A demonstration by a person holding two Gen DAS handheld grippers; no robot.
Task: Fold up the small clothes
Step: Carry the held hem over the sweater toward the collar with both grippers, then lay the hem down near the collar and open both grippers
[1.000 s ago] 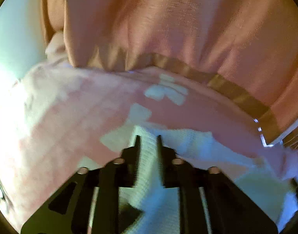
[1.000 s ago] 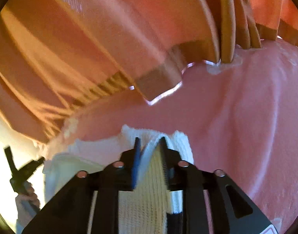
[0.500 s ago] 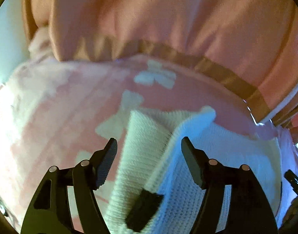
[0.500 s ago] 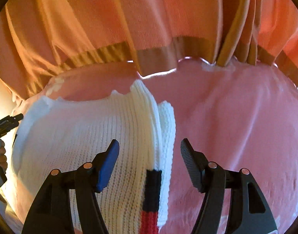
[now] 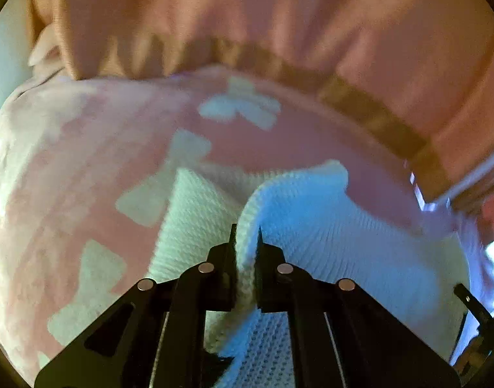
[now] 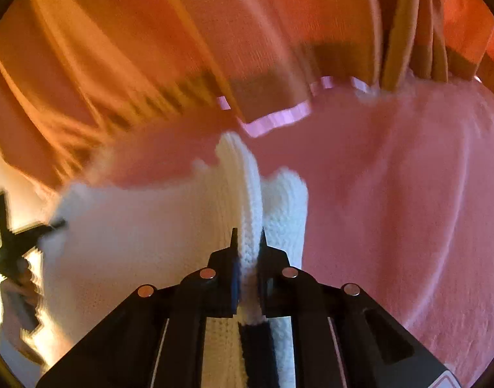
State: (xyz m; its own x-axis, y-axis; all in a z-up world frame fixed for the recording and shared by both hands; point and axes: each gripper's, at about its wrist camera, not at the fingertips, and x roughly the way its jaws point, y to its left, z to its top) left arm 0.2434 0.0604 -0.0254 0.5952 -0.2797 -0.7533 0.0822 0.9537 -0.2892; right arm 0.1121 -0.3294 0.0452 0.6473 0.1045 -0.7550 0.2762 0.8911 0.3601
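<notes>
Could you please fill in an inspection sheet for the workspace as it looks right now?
Surface: pink blanket with pale bow-like shapes, soft and uneven.
Job's things: one white knitted garment lying on the blanket, with a raised fold at each end; a dark band shows at its near edge in the right wrist view.
Clutter: nothing seen.
Grippers: left gripper shut on a ridge of the garment; right gripper closing on another ridge, knit pinched between its jaws.
Cables: nothing seen.
Surroundings: orange curtain with a darker hem band hanging behind the blanket; pale wall at the left edge. Both views are blurred.
</notes>
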